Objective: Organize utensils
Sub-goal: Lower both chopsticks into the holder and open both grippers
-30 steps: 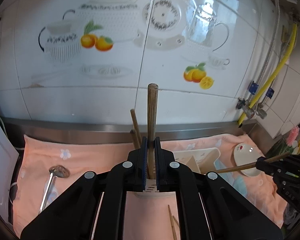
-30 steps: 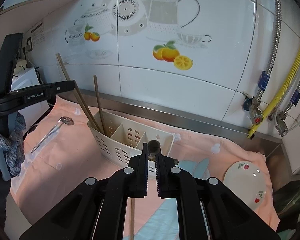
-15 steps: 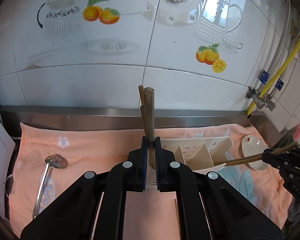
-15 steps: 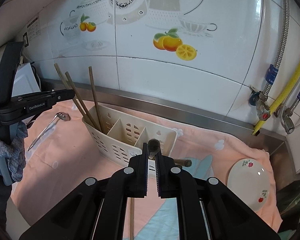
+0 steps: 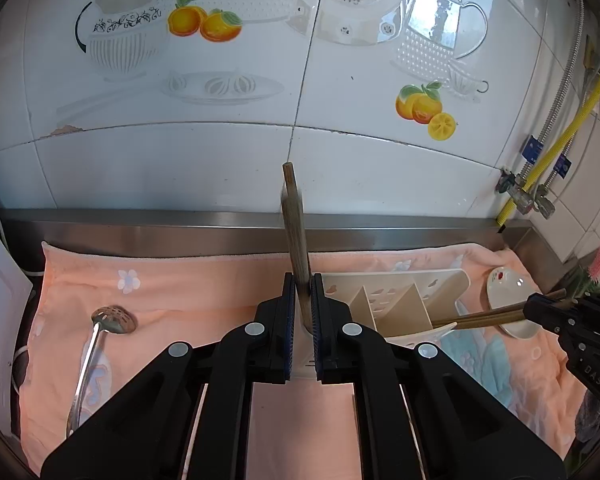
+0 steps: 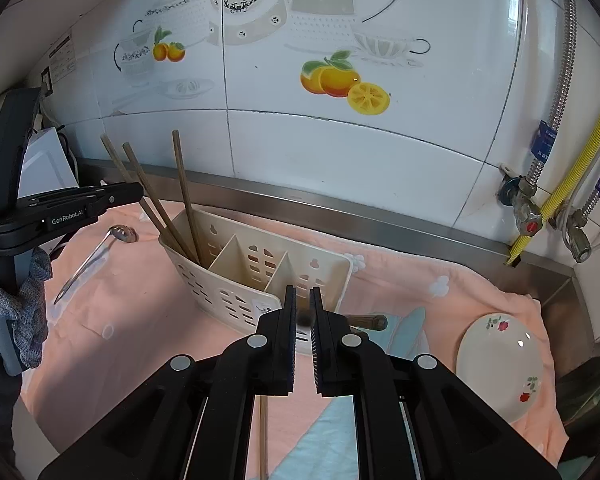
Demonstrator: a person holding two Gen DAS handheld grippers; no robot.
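Observation:
A cream slotted utensil holder (image 6: 260, 272) stands on the peach towel; it also shows in the left wrist view (image 5: 400, 300). Its left compartment holds three brown chopsticks (image 6: 180, 196). My left gripper (image 5: 302, 312) is shut on one of them, a chopstick (image 5: 296, 236) that stands nearly upright with its lower end in that compartment. My right gripper (image 6: 303, 312) is shut on another brown chopstick (image 6: 306, 318), seen end-on, just in front of the holder. In the left wrist view that chopstick (image 5: 484, 316) points at the holder's right end.
A metal slotted spoon (image 5: 96, 340) lies on the towel at the left. A small flowered plate (image 6: 500, 364) lies at the right. A loose chopstick (image 6: 366, 322) lies by the holder. Tiled wall, steel ledge and gas pipes (image 6: 552, 196) stand behind.
The left gripper has lowered its chopstick into the holder's left compartment beside the other two. The right gripper has moved closer to the holder with its chopstick.

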